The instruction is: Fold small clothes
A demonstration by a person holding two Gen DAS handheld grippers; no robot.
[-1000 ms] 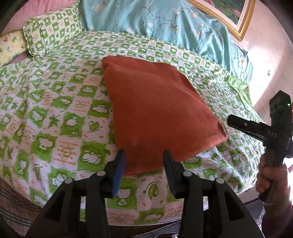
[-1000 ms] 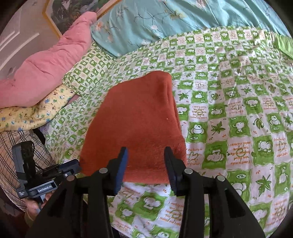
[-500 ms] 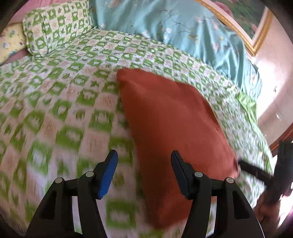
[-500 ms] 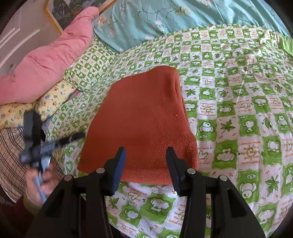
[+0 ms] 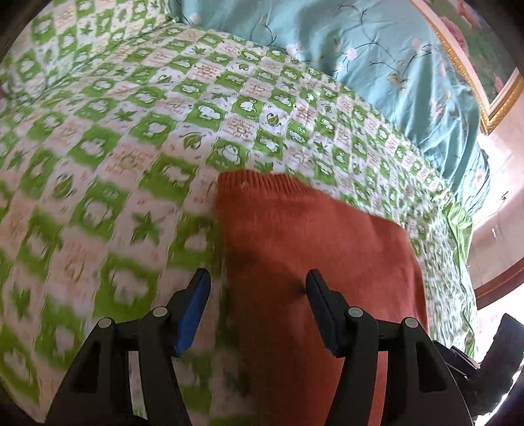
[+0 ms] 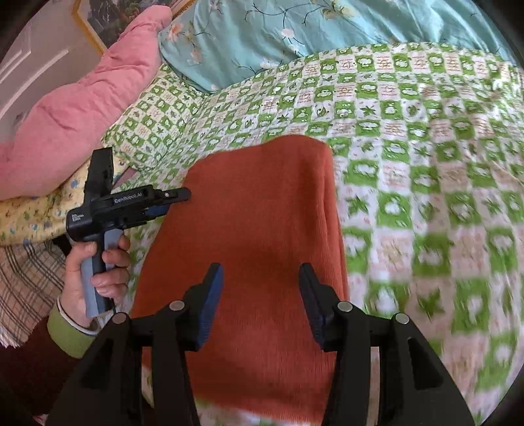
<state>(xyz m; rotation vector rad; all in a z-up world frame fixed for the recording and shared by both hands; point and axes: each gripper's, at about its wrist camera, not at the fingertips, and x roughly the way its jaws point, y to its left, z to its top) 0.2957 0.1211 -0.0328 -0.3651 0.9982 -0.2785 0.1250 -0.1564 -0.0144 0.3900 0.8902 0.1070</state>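
An orange-red knitted garment [image 5: 304, 249] lies folded flat on the green-and-white checked bedsheet [image 5: 131, 147]; it also shows in the right wrist view [image 6: 255, 213]. My left gripper [image 5: 258, 304] is open and empty, over the garment's left part, with its ribbed hem ahead. My right gripper [image 6: 260, 298] is open and empty, over the garment's near half. The left gripper [image 6: 173, 196] is seen in the right wrist view at the garment's left edge, held by a hand.
A teal floral quilt [image 6: 327, 29] lies along the back of the bed. A pink quilt [image 6: 72, 108] and a checked pillow [image 6: 147, 124] lie at the left. A gold picture frame [image 5: 484, 85] hangs at the right. The bed's edge is close below.
Both grippers have moved forward over the garment and opened wider. The left gripper swung in from beside the bed to the garment's left edge.
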